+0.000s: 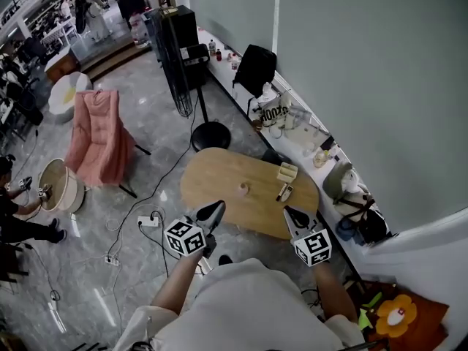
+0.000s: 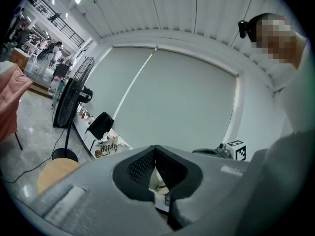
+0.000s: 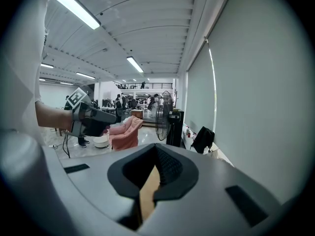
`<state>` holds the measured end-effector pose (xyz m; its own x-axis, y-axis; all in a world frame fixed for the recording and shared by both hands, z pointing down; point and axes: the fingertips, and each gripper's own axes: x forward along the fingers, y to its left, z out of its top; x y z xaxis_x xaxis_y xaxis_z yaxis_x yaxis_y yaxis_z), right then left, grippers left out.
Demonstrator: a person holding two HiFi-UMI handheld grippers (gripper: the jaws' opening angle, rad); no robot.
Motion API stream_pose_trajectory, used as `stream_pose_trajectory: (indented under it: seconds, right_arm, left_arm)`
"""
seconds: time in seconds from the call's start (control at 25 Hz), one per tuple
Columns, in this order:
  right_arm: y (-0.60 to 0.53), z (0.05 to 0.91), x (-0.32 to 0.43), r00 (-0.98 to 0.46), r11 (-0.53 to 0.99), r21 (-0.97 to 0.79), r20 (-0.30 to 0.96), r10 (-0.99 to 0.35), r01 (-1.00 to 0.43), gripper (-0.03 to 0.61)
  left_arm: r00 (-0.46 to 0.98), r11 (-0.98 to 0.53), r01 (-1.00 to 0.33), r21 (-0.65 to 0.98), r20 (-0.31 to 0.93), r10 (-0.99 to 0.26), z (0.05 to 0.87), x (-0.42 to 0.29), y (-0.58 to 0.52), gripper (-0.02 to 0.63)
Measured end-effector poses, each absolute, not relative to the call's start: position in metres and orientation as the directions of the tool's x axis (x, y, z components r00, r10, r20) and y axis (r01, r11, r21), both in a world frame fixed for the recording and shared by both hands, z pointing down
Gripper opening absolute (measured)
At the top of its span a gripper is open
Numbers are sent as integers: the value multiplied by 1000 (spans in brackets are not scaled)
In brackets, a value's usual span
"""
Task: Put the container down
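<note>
An oval wooden table (image 1: 219, 178) stands below me in the head view. On its right part sit a pale yellow container (image 1: 287, 172) and a dark slim object (image 1: 283, 192). A small tan cup (image 1: 243, 189) stands near the table's middle. My left gripper (image 1: 214, 210) hovers over the table's near edge, shut and holding nothing. My right gripper (image 1: 292, 213) hangs just right of it, near the container, also shut and holding nothing. In the left gripper view the left gripper (image 2: 156, 149) has its jaws closed together. In the right gripper view the right gripper (image 3: 156, 149) shows the same.
A tall fan (image 1: 175, 57) and its round base (image 1: 210, 135) stand behind the table. A pink chair (image 1: 99, 134) is at the left. A low ledge (image 1: 292, 123) with bags and bottles runs along the wall. Cables and a power strip (image 1: 148, 221) lie on the floor.
</note>
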<state>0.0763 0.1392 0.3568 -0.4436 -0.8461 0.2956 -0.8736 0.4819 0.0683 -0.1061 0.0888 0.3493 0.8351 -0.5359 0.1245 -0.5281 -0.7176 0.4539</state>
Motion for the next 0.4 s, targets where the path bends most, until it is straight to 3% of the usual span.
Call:
stream_pose_trajectory:
  seconds: [0.4]
  right_arm:
    - [148, 361, 86, -440, 475, 55, 298, -847, -878, 2]
  left_arm:
    - [825, -704, -539, 463, 122, -551, 351, -103, 97, 18]
